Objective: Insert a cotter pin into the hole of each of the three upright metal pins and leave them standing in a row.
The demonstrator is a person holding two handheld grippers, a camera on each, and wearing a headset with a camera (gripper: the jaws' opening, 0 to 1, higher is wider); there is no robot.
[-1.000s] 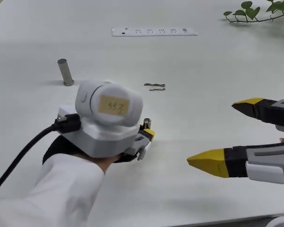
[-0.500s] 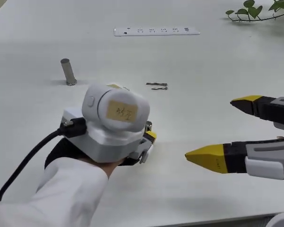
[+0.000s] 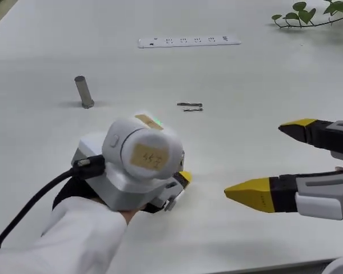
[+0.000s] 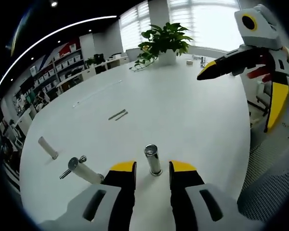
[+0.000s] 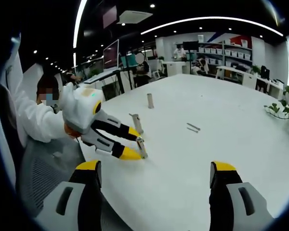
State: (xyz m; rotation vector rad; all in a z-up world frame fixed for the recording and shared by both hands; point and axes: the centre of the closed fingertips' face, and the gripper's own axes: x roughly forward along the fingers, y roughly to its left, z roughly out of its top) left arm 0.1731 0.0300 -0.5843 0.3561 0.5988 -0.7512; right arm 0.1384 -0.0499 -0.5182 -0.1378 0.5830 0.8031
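Left gripper view: the left gripper (image 4: 153, 167) is released, its jaws a little apart, and the near pin (image 4: 153, 159) stands upright between the yellow tips with a gap on each side. Just beside the near pin, to its left in this view, is the fitted pin (image 4: 86, 172), which has a cotter pin (image 4: 66, 173) through the hole at its top. In the head view the far pin (image 3: 83, 91) stands upright, well apart from the near pin. 2 loose cotter pins (image 3: 190, 106) lie on the white table (image 3: 246, 74) beyond the near pin, towards the power strip (image 3: 188, 41). The right gripper (image 3: 260, 161) hangs to the near pin's right, jaws spread wide, grasping nothing.
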